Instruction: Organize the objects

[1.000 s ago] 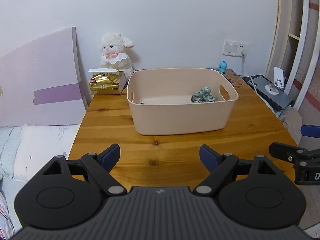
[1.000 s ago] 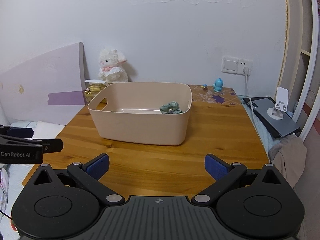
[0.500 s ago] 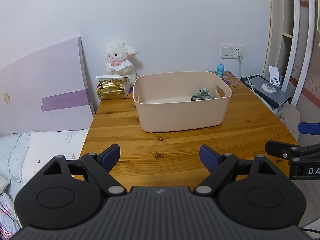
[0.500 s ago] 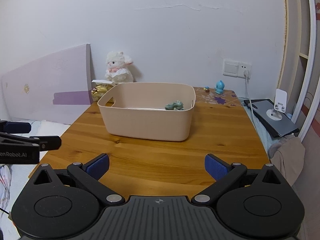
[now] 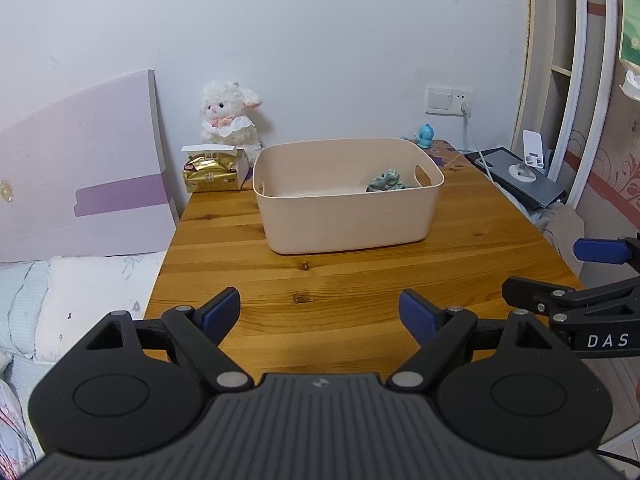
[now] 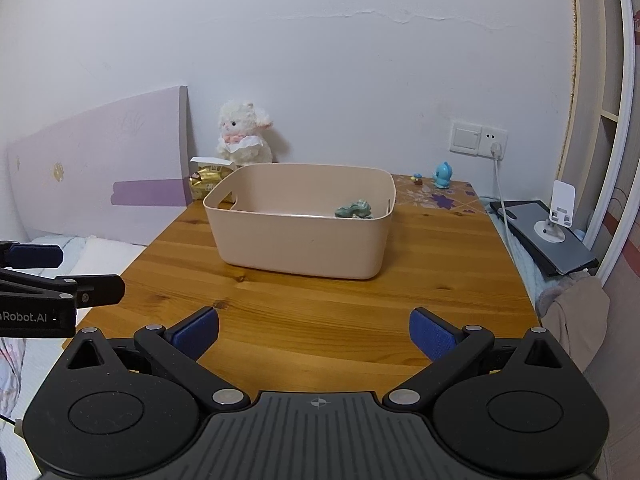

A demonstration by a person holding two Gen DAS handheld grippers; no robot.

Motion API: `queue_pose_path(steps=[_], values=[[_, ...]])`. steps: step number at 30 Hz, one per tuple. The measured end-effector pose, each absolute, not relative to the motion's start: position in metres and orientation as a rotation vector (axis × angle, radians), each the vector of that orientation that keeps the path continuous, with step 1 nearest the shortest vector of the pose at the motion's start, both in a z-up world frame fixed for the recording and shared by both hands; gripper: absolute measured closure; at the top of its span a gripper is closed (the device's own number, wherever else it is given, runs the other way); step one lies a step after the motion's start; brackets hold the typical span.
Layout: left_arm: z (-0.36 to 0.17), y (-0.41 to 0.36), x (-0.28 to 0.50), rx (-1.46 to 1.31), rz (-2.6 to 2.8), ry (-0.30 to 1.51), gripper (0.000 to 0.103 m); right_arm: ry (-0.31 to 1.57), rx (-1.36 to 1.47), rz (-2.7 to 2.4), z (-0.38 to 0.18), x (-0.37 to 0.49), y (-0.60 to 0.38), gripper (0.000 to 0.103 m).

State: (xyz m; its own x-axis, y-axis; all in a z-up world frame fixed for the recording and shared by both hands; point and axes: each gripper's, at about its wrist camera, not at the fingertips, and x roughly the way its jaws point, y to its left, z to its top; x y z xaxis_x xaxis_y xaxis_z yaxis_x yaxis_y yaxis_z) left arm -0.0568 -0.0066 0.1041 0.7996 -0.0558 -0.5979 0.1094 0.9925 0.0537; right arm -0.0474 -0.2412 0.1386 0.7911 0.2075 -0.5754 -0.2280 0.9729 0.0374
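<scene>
Left gripper (image 5: 320, 316): blue-padded fingers (image 5: 219, 314) spread wide, nothing between them, touching nothing; held over the near edge of the varnished pine table (image 5: 360, 288).
Right gripper (image 6: 314, 334): blue-padded fingers (image 6: 434, 338) equally wide apart, empty, above the near table edge.
Cross-view: each gripper shows at the margin of the other's view, cut off by the frame; only one blue pad and part of the black linkage are visible.
Task object: small crumpled grey-green item (image 5: 385, 181) lies inside the pale beige plastic bin with cut-out handles (image 5: 348, 216), at the bin's right end near the handle slot. Its kind cannot be made out.
Bin position: stands on the table, toward the back, well apart from both grippers.
Hidden: the bin's near wall covers most of its floor.
Behind bin, left: white plush lamb with pink collar (image 5: 230, 120) against the wall; in front of it a white carton holding a gold foil packet (image 5: 212, 170). Print on the packet is too small to read.
Back right of table: small blue figurine (image 6: 443, 174) beside a smaller figure, details unclear.
Right of table: dark flat slab with a white phone stand (image 6: 560, 208) on top; a white cable runs down from the wall socket (image 6: 478, 138).
Left of table: lilac board with a purple stripe (image 5: 80, 168), leaning against the wall.
Writing: "DAS" on the right gripper body in the left view; "Robot.AI", its start cut off, on the left gripper body in the right view.
</scene>
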Motion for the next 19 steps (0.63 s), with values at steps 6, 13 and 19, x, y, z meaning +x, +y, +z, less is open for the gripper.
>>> queue_pose_path(steps=[6, 13, 19], values=[[0.106, -0.006, -0.060, 0.089, -0.070, 0.635, 0.016, 0.604, -0.039, 0.230, 0.140, -0.050, -0.244, 0.000], [0.107, -0.007, -0.063, 0.104, -0.063, 0.629, 0.016, 0.607, -0.027, 0.231, 0.139, -0.049, -0.247, 0.000], [0.108, -0.005, -0.059, 0.114, -0.062, 0.626, 0.016, 0.621, -0.024, 0.234, 0.135, -0.040, -0.246, 0.000]])
